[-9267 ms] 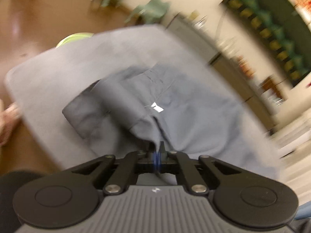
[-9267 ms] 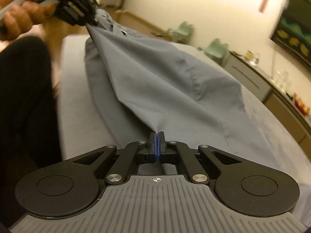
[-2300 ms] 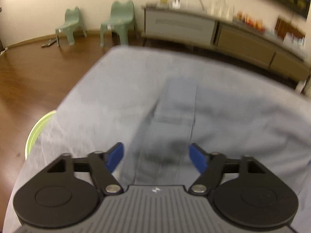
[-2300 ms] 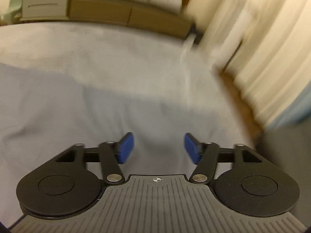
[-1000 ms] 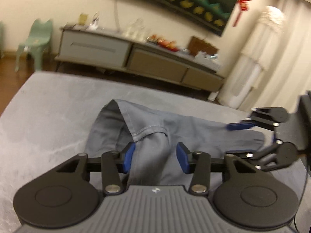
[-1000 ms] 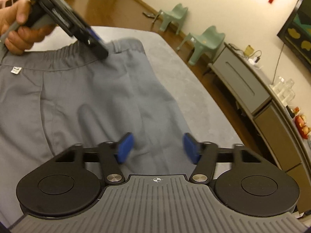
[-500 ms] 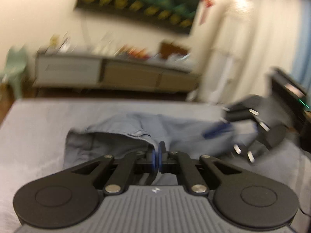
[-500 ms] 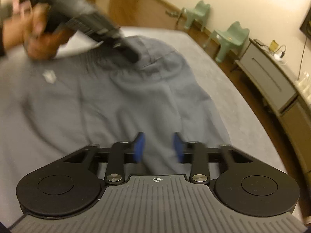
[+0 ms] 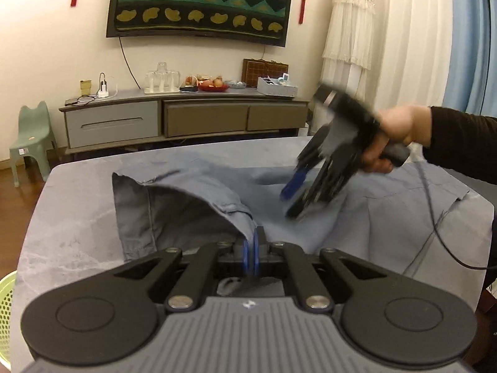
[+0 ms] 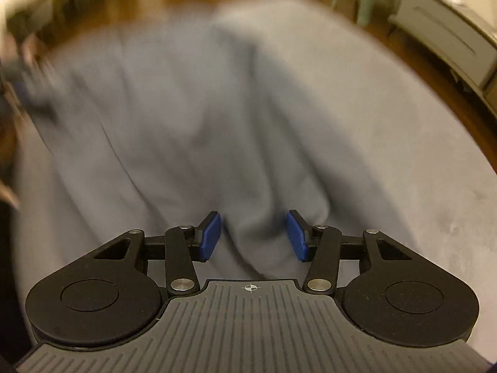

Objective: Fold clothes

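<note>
Grey and softly padded, the surface (image 9: 71,217) under the work fills both views, with a low sideboard (image 9: 186,118) against the far wall. Closest in, the left gripper (image 9: 251,253) has its blue pads pressed together on a hem of the grey trousers (image 9: 192,205), and the cloth rises from the surface in a taut ridge toward that pinch. This looks like a corner being lifted so it can be carried over as a fold. Across from it, the right gripper (image 10: 253,236) points steeply down with its jaws apart, a soft hump of the same cloth lying between the pads without being squeezed; held so, it seems placed either to pin the fabric or to take a second hold. A hand (image 9: 391,136) in a dark sleeve carries it. Outward from both, the trousers lie spread on the padded surface, their long axis running across the left wrist view, the raised end at left and the flat remainder stretching right beneath the other gripper.
</note>
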{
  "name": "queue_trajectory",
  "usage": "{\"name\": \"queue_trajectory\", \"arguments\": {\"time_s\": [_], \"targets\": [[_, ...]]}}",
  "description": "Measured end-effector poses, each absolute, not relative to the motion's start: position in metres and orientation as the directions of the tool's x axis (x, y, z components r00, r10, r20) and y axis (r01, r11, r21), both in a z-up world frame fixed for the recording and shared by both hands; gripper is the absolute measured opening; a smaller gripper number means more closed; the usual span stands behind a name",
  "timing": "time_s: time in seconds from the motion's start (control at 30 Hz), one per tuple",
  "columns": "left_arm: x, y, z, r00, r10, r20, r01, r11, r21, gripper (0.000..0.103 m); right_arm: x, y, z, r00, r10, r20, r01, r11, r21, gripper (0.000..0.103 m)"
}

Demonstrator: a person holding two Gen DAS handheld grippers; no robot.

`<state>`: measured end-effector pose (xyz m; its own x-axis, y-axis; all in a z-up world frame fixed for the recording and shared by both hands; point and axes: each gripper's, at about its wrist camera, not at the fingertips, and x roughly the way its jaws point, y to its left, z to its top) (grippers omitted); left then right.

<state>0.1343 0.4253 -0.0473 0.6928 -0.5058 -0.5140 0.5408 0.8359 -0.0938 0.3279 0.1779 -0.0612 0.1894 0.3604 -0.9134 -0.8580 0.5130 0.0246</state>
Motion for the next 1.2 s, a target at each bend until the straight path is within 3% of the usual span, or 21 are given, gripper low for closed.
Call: {"name": "queue_trajectory", "arguments": {"time_s": [0.07, 0.17, 0.3, 0.37, 0.47, 0.53, 0.6, 0.67, 0.77, 0.83, 0.9, 0.93, 0.97, 1.03, 1.1, 1.2], "targets": [[0.136, 0.432, -0.047, 0.703, -0.505, -0.5, 0.528, 0.842, -0.108, 0.004, 0.326, 0.188, -0.071, 0.202, 0.332, -0.921, -0.866, 0.5, -0.01, 0.053], [0.133, 0.443, -0.046, 0.716, -0.514, -0.473, 0.518, 0.845, -0.133, 0.005, 0.334, 0.176, -0.046, 0.156, 0.439, -0.885, -0.872, 0.483, 0.086, 0.052], [0.132, 0.447, -0.039, 0.732, -0.534, -0.424, 0.525, 0.838, -0.149, 0.005, 0.367, 0.155, -0.002, 0.218, 0.625, -0.75, -0.789, 0.565, 0.241, 0.053], [0.136, 0.452, -0.032, 0.759, -0.548, -0.351, 0.514, 0.836, -0.191, 0.005, 0.381, 0.18, -0.009, 0.254, 0.592, -0.765, -0.759, 0.612, 0.221, 0.053], [0.153, 0.464, -0.028, 0.806, -0.533, -0.257, 0.465, 0.839, -0.282, 0.005, 0.382, 0.252, -0.055, 0.155, 0.439, -0.885, -0.817, 0.56, 0.134, 0.048], [0.178, 0.472, -0.033, 0.836, -0.482, -0.263, 0.391, 0.859, -0.331, 0.007, 0.373, 0.273, -0.063, 0.056, 0.426, -0.903, -0.874, 0.458, 0.162, 0.037], [0.205, 0.48, -0.043, 0.849, -0.435, -0.299, 0.315, 0.872, -0.374, 0.008, 0.378, 0.261, -0.044, 0.043, 0.494, -0.869, -0.879, 0.432, 0.202, 0.046], [0.232, 0.484, -0.055, 0.85, -0.389, -0.356, 0.243, 0.888, -0.391, 0.009, 0.392, 0.223, -0.017, 0.161, 0.534, -0.83, -0.844, 0.51, 0.164, 0.062], [0.263, 0.491, -0.072, 0.841, -0.285, -0.461, 0.104, 0.92, -0.379, 0.014, 0.408, 0.139, 0.009, 0.354, 0.487, -0.799, -0.731, 0.676, 0.088, 0.062], [0.277, 0.499, -0.081, 0.833, -0.193, -0.518, -0.01, 0.932, -0.363, 0.023, 0.407, 0.088, 0.011, 0.397, 0.457, -0.796, -0.68, 0.729, 0.079, 0.063], [0.281, 0.508, -0.083, 0.832, -0.152, -0.534, -0.063, 0.93, -0.362, 0.038, 0.397, 0.045, 0.004, 0.424, 0.416, -0.804, -0.631, 0.773, 0.066, 0.063], [0.278, 0.51, -0.081, 0.837, -0.148, -0.528, -0.062, 0.932, -0.358, 0.038, 0.386, 0.026, -0.002, 0.43, 0.41, -0.804, -0.621, 0.781, 0.066, 0.063], [0.274, 0.509, -0.076, 0.844, -0.155, -0.513, -0.041, 0.936, -0.35, 0.039, 0.373, 0.014, -0.009, 0.436, 0.415, -0.799, -0.617, 0.783, 0.07, 0.063], [0.263, 0.499, -0.063, 0.856, -0.191, -0.48, 0.043, 0.952, -0.302, 0.05, 0.35, -0.008, -0.023, 0.445, 0.426, -0.788, -0.613, 0.786, 0.08, 0.063], [0.259, 0.48, -0.053, 0.855, -0.214, -0.472, 0.118, 0.967, -0.225, 0.069, 0.328, -0.018, -0.034, 0.455, 0.451, -0.768, -0.618, 0.781, 0.092, 0.063], [0.274, 0.44, -0.062, 0.801, -0.229, -0.553, 0.2, 0.973, -0.113, 0.07, 0.308, -0.017, -0.056, 0.472, 0.455, -0.755, -0.618, 0.782, 0.085, 0.062]]}}
